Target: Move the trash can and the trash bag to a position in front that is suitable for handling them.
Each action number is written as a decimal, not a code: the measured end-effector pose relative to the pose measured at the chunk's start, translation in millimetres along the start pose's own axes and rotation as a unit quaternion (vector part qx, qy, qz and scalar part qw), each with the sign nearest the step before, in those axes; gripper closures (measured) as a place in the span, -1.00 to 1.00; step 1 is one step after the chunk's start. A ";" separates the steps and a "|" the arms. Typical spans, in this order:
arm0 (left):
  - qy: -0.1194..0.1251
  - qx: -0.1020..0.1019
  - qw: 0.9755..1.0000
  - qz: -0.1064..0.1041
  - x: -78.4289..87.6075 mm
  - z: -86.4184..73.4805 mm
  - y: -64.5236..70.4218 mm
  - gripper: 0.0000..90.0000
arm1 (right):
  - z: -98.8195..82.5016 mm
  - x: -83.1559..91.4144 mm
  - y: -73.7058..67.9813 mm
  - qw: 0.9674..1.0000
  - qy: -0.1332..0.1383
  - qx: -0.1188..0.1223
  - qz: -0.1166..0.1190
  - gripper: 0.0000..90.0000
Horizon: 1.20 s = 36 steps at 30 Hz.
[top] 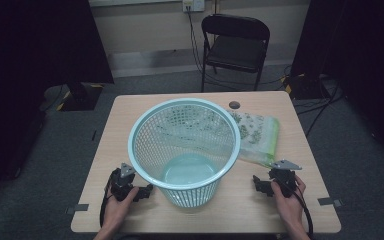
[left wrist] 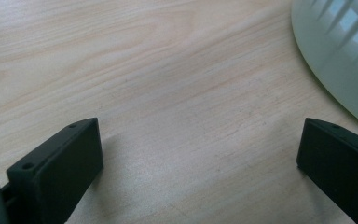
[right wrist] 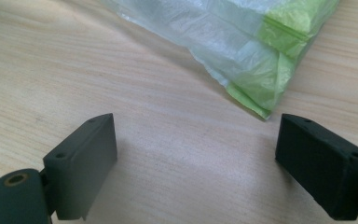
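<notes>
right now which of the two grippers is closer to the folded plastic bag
The right gripper: the green-edged plastic bag lies just beyond its open jaws, while the left gripper sits across the basket.

I work in what looks like a recording lab or studio: my small wooden desk point(top: 130, 112) stands on grey carpet point(top: 55, 165), black curtains point(top: 35, 40) hang at ten and two o'clock, a black folding chair point(top: 235, 47) waits at twelve, and cables point(top: 307, 102) trail toward a wall socket point(top: 193, 5).

Dim room; soft shadows; sharp close-ups
</notes>
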<state>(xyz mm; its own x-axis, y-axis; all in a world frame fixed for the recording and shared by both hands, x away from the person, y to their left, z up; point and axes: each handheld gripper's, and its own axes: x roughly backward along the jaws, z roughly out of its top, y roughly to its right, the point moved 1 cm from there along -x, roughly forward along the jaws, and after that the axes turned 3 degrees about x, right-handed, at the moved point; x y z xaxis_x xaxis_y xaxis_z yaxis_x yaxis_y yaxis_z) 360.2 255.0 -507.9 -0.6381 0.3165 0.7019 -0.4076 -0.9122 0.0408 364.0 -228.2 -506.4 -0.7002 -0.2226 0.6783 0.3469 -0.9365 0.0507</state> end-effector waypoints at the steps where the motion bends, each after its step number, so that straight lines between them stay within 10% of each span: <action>1: 0.000 0.000 1.000 0.000 0.0 0.0 0.0 -1.00 | 0.0 0.0 0.0 1.000 0.000 0.000 0.000 -0.74; 8: -0.001 -0.004 1.000 -0.003 5.6 -1.7 -1.2 -0.88 | 3.9 4.3 -11.8 1.000 0.010 0.023 0.004 -0.48; 11: 0.003 0.004 1.000 -0.010 11.2 -0.9 -1.6 -0.51 | 9.6 11.5 -20.4 0.999 0.023 0.033 0.025 -0.51; 15: 0.050 0.019 0.999 0.006 28.0 13.7 0.4 -0.61 | 25.9 22.4 -35.5 0.996 0.055 0.048 0.058 -0.52; 24: 0.101 0.031 0.993 -0.046 30.7 55.0 8.4 -0.45 | 80.0 16.7 -67.0 0.986 0.103 0.063 0.115 -0.50; 36: 0.103 0.041 0.992 -0.062 23.5 61.1 12.5 -0.05 | 93.3 0.5 -67.0 0.989 0.099 0.055 0.099 -0.30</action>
<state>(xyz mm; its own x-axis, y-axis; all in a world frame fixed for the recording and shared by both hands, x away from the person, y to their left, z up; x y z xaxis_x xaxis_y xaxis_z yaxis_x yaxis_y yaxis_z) 380.1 235.2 -447.5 -0.7101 0.4661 0.5277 -0.4422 -0.8785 0.1809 398.7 -140.3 -441.1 -0.7164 -0.4580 0.5263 0.5480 -0.8363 0.0182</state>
